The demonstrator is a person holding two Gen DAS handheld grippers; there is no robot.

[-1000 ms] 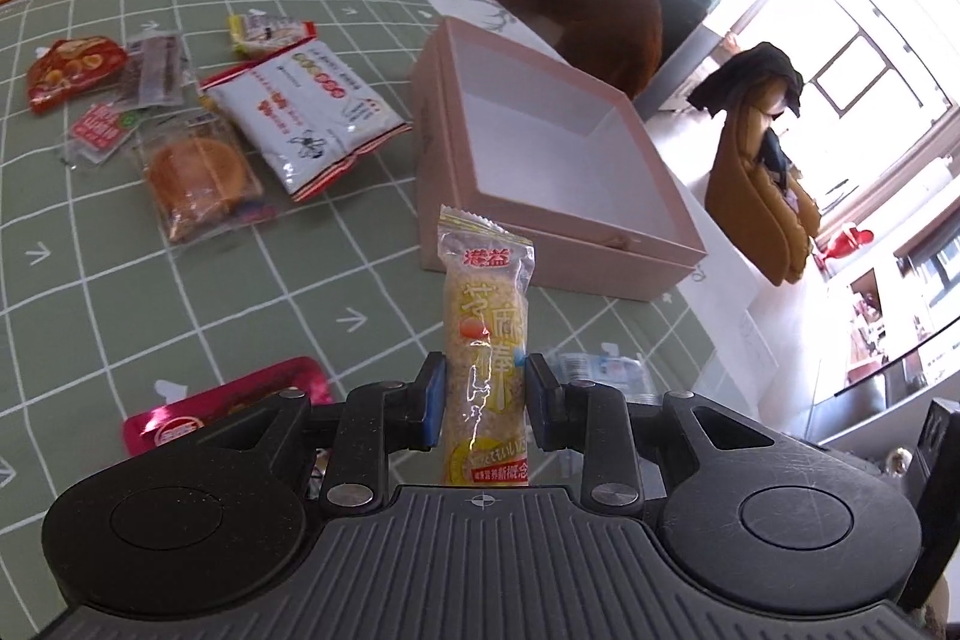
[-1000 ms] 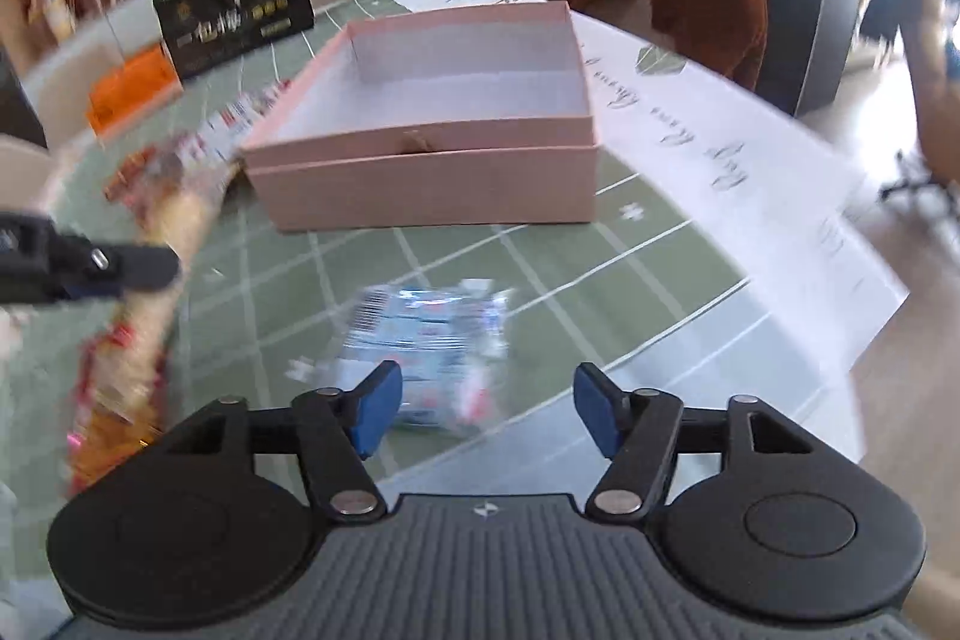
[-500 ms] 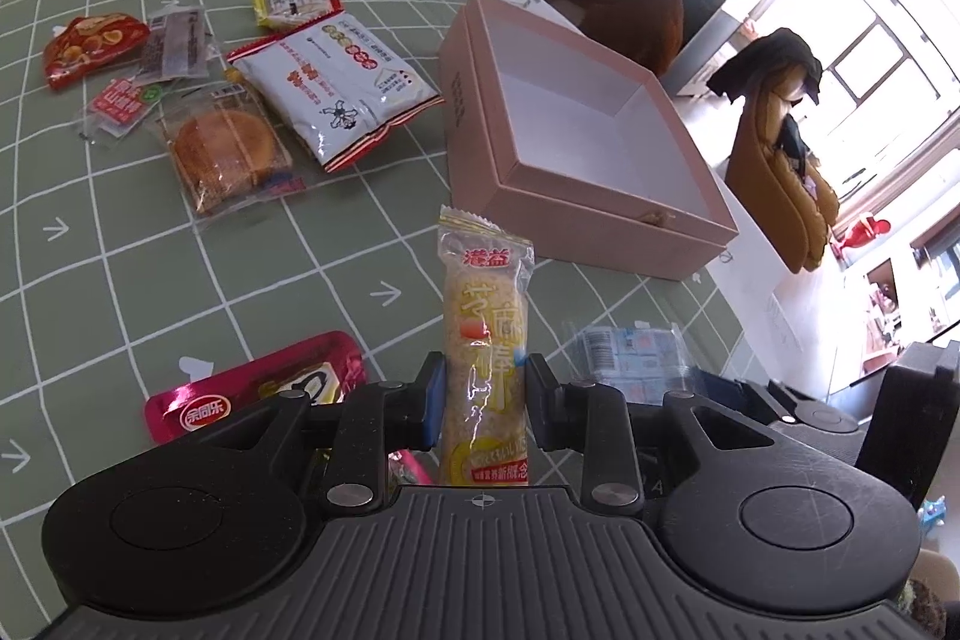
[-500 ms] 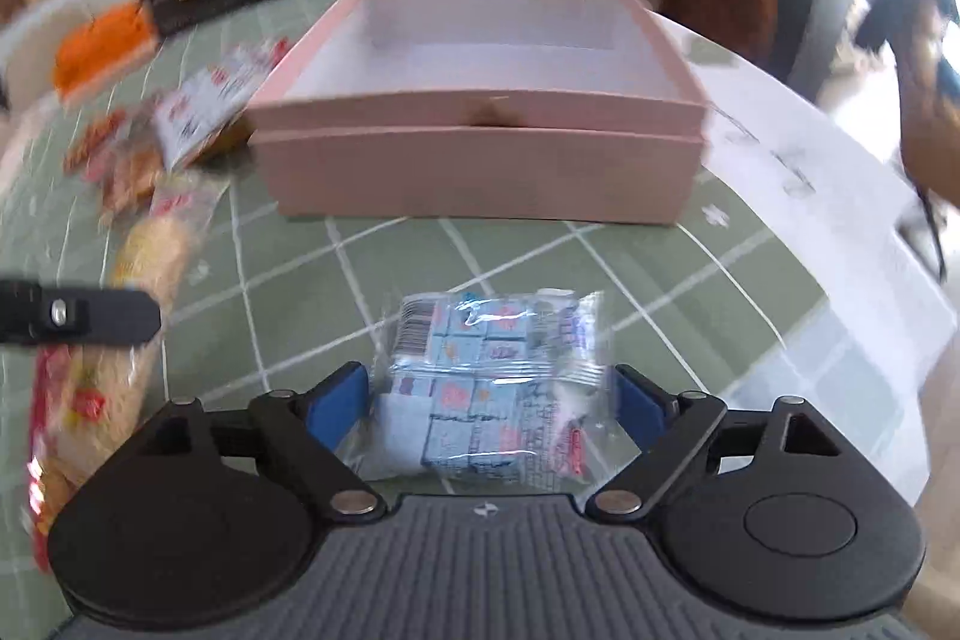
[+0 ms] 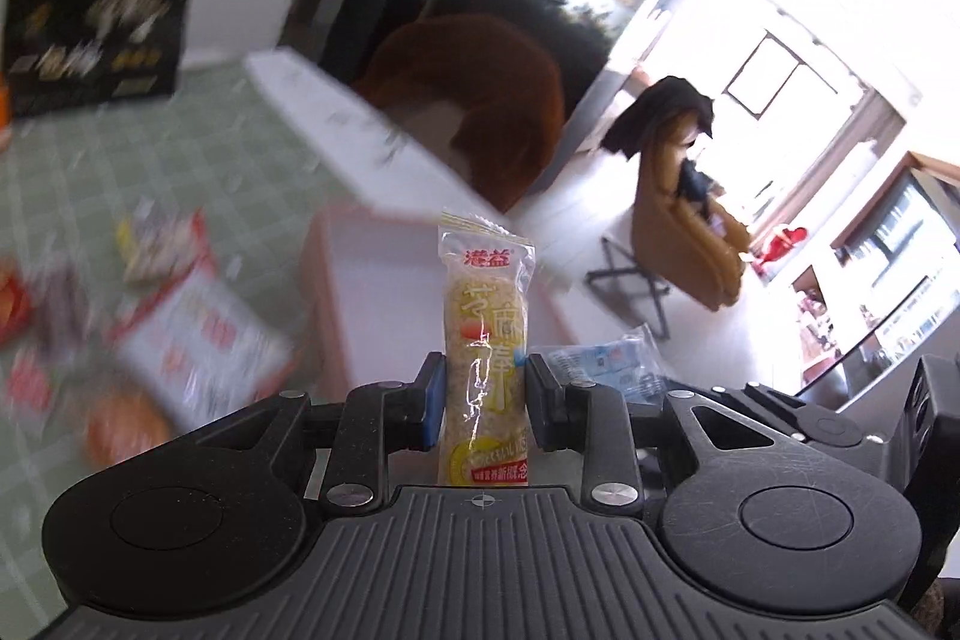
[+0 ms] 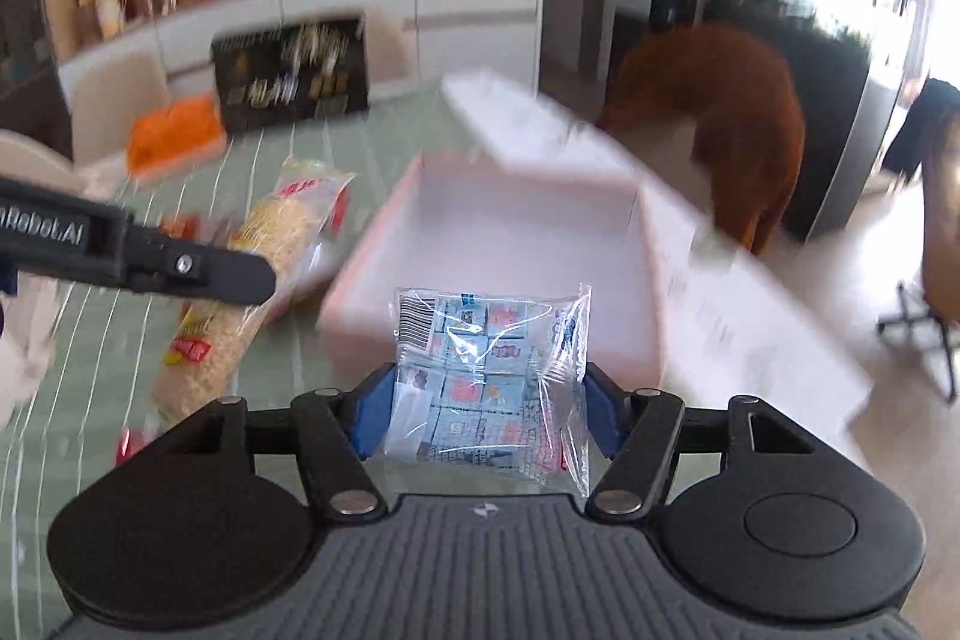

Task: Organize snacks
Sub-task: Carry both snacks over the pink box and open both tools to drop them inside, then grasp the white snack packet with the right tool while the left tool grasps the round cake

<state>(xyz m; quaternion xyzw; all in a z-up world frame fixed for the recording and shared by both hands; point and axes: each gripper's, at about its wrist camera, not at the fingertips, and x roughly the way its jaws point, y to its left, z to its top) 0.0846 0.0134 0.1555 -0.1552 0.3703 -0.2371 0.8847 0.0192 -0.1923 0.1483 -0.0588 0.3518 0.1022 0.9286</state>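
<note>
My left gripper is shut on a yellow sesame snack bar in a clear wrapper, held upright above the table. The open pink box lies just ahead of it, blurred. My right gripper is shut on a clear packet of small blue sweets, lifted off the table just before the pink box. The left gripper with its bar shows at the left of the right wrist view. The blue packet also shows at the right in the left wrist view.
Several loose snack packs lie blurred on the green gridded table left of the box. A black carton and an orange box stand at the far edge. A white paper sheet lies right of the box; a brown chair stands beyond.
My right gripper has closed on the blue packet and lifted it toward the box. My left gripper has risen and tilted up with the bar, also nearer the box. Both views blur with motion.
</note>
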